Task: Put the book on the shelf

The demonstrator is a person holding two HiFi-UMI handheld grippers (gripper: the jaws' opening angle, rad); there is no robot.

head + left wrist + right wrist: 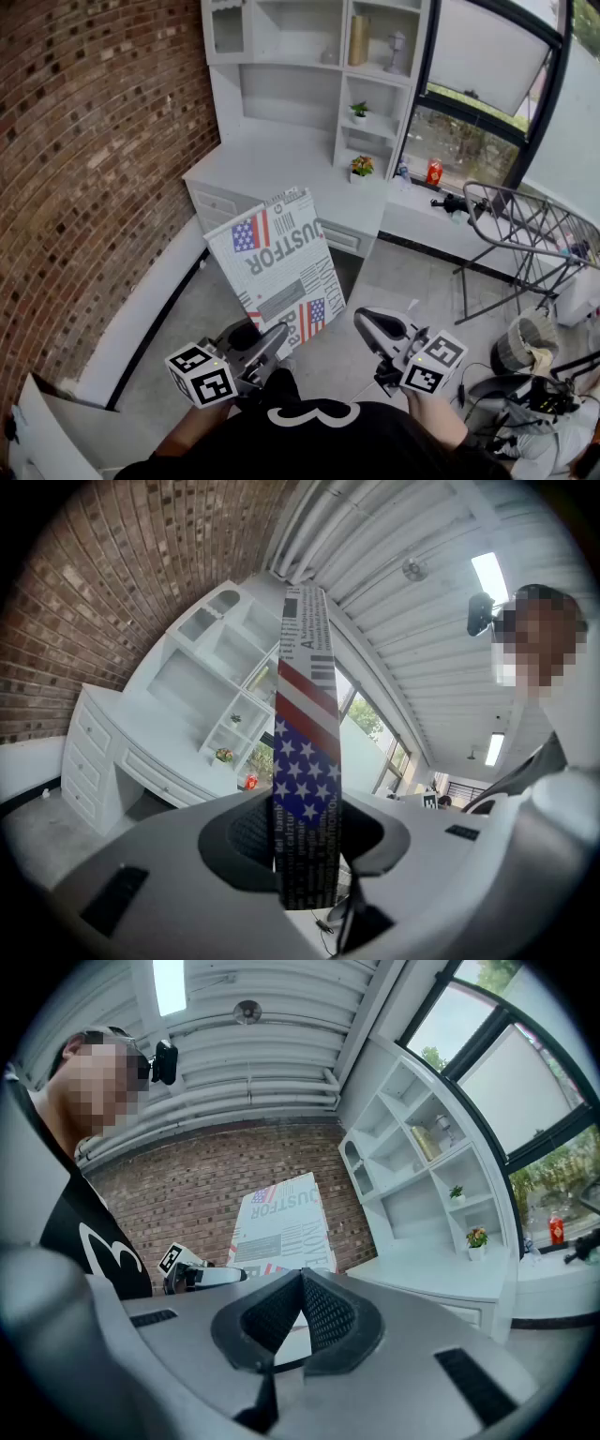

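The book, with a newspaper-print cover and American flags, stands tilted above the floor in front of the white desk. My left gripper is shut on its lower edge. In the left gripper view the book shows edge-on, rising between the jaws of that gripper. My right gripper hangs to the right of the book, shut with nothing in it. In the right gripper view its pads meet at the tip, and the book shows beyond. The white shelf unit stands on the desk's far side.
A brick wall runs along the left. Small potted plants and a vase sit in the right-hand shelf compartments. A red can stands on the sill. A metal drying rack and a basket are at the right.
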